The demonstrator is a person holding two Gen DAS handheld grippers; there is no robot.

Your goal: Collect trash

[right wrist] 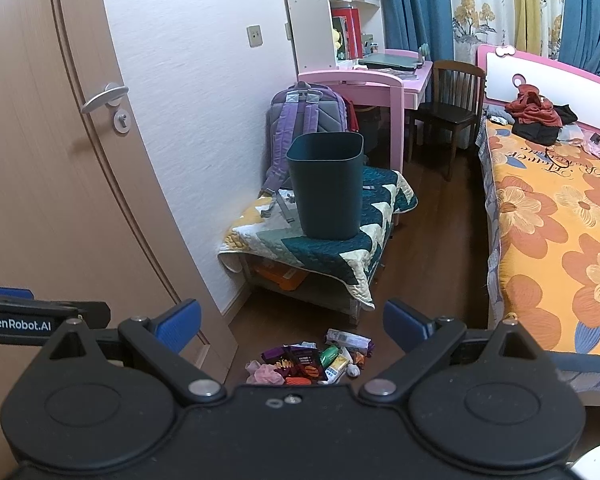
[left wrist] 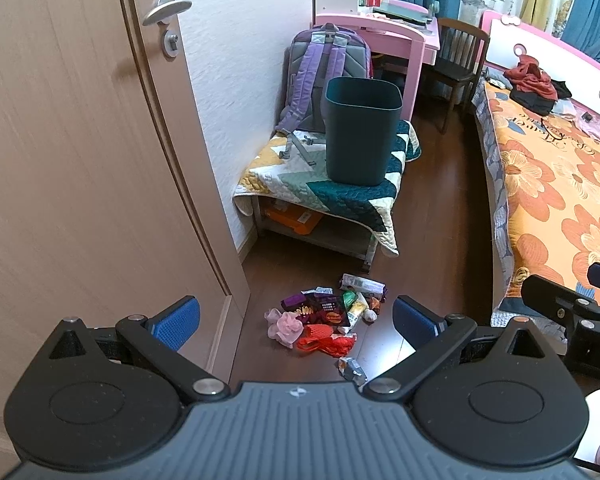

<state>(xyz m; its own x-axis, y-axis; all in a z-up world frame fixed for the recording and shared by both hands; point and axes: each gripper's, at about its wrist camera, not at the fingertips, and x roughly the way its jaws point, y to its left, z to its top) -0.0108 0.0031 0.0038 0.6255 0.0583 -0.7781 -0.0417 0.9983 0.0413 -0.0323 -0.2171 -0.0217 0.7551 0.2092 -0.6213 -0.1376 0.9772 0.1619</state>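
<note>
A pile of trash lies on the dark wood floor: purple and dark wrappers, a red net bag, pink tissue, a foil wrapper. It also shows in the right wrist view. A dark teal bin stands upright on a quilt-covered low bench; the right wrist view shows it too. My left gripper is open and empty above the pile. My right gripper is open and empty, higher and further back. It shows at the left view's right edge.
A wooden door stands on the left. A purple backpack leans behind the bin. A bed with an orange floral cover runs along the right. A pink desk and dark chair stand at the back.
</note>
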